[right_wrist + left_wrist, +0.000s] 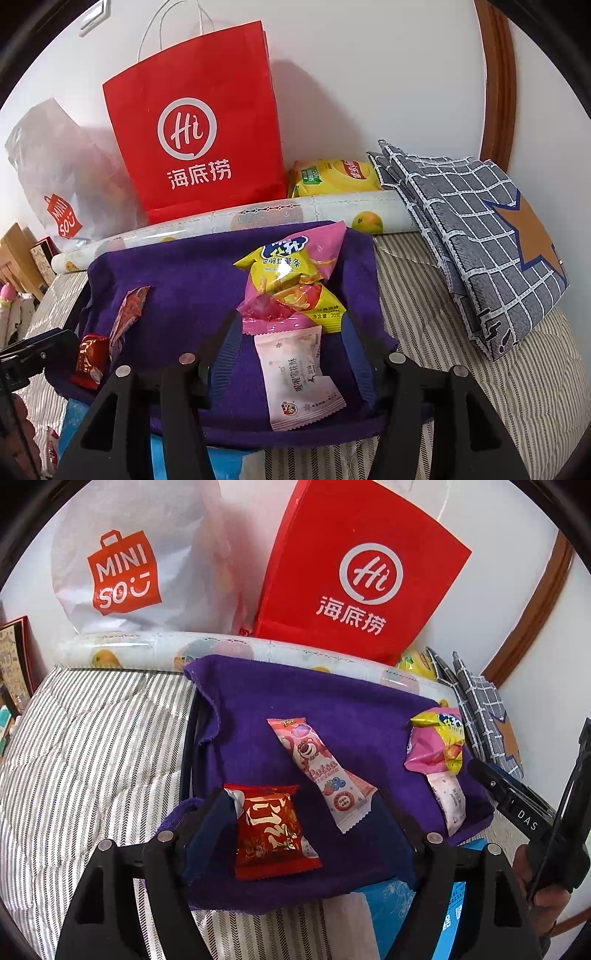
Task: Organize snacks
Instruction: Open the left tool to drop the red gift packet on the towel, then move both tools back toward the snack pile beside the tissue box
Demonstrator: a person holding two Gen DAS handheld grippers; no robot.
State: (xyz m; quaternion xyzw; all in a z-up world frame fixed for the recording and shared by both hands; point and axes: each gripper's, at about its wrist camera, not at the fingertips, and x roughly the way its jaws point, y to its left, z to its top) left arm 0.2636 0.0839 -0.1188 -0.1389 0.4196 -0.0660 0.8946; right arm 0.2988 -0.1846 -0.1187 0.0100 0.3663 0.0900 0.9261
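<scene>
Pink snack (301, 380) top hidden under yellow packet (291, 280)

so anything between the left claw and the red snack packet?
Nothing visible. The red snack packet lies on the purple cloth right between the open left claw fingers; the pink bear bar sits just beside it.

Four snack packets (317, 771) on towel (332, 709); two bags (354, 568); one roll (147, 650).
</scene>
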